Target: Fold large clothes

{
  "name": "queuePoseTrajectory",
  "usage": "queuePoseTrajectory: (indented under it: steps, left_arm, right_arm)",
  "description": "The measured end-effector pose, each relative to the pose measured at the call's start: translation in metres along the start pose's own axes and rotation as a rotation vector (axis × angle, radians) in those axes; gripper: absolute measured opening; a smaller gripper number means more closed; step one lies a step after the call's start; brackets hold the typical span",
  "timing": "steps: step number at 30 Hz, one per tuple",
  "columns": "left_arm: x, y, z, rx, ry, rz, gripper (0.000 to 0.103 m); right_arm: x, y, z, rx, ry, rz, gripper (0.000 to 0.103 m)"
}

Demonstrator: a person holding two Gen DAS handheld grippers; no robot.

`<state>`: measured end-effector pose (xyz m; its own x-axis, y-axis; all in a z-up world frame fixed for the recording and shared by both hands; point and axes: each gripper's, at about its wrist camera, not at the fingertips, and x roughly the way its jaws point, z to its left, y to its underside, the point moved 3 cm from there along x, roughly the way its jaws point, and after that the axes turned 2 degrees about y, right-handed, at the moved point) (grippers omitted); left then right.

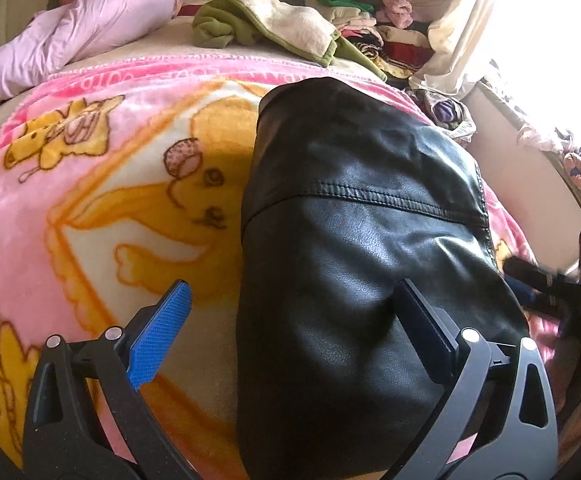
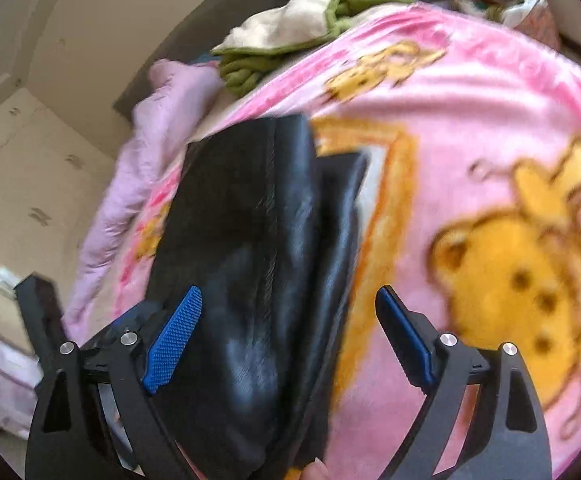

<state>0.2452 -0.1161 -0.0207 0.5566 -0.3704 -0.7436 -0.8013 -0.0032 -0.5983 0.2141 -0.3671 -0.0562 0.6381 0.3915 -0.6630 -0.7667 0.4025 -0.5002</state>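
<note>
A black leather-look garment (image 1: 354,248), smooth and faintly grained with a soft sheen, lies folded into a long narrow bundle. In the left wrist view it fills the centre and lower middle of the frame, running from the bottom edge up to a squared-off end above the middle; a raised stitched seam crosses it about halfway up. In the right wrist view the same garment (image 2: 250,260) slants from bottom centre towards the upper middle, blurred, showing two stacked layers whose upper ends sit offset, with a lengthwise seam along the top layer.
</note>
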Motion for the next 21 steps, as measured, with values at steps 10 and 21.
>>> queuePoseTrajectory:
  steps: [10,21]
  left_arm:
    - [-0.002,-0.001,0.005,0.008,-0.014,0.0,0.095]
    - [-0.002,-0.005,0.023,-0.039,-0.013,0.002,0.095]
  right_arm:
    - [0.031,-0.028,0.009,-0.052,0.012,0.018,0.031]
    - [0.043,-0.028,0.019,0.005,-0.134,-0.082,0.019]
